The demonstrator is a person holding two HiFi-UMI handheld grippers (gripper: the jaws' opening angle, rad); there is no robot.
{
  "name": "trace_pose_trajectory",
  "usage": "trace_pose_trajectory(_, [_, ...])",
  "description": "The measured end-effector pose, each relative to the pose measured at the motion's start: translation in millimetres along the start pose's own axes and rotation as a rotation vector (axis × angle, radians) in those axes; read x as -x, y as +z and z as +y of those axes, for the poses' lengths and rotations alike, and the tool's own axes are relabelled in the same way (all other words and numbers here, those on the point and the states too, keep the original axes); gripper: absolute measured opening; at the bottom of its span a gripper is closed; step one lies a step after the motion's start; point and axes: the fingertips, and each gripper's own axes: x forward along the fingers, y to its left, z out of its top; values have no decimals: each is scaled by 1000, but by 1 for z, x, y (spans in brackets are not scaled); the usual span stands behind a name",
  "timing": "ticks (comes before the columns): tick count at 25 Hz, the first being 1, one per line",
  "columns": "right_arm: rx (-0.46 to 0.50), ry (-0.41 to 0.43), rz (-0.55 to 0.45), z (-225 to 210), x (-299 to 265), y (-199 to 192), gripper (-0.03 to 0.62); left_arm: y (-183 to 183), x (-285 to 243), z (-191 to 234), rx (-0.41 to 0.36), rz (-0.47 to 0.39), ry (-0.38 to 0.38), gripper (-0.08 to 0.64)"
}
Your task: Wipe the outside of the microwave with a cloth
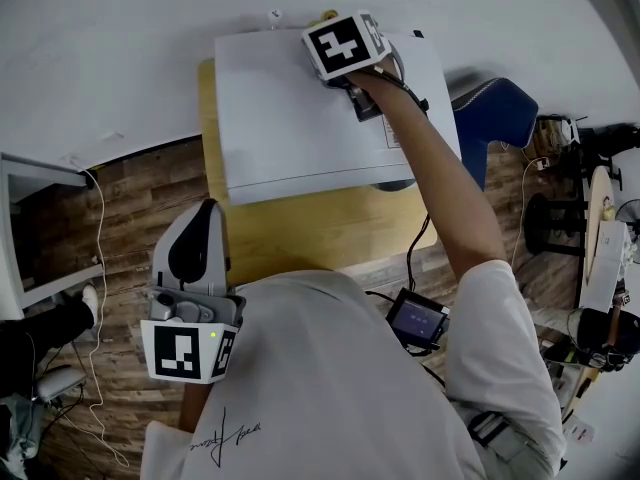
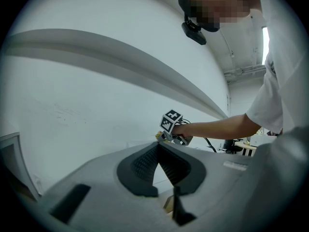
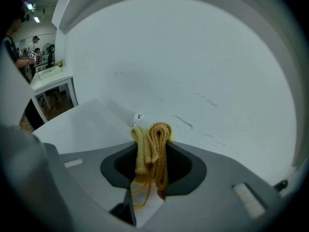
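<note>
Microwave (image 1: 290, 118) top: my right claw (image 3: 152, 146) clamps the folded yellow cloth (image 3: 155, 132) at the rear edge, by the wall (image 3: 193, 57). Left claw (image 2: 158, 149) clenched, empty, near my chest.

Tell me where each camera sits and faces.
Head view: on the head, steeply down on the microwave; left gripper, right gripper show.
Left gripper view: on that gripper, facing the wall past shut jaws; right forearm shows.
Right gripper view: on that gripper, facing the wall over the microwave, jaws clamping the cloth.
Shared: head and left gripper views show the right gripper.
</note>
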Motion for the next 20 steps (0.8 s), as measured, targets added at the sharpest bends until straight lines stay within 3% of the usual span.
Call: trace_pose_trajectory(20, [90,138,-85,100,2,59,130,3,6,13,4,-6,33,-3])
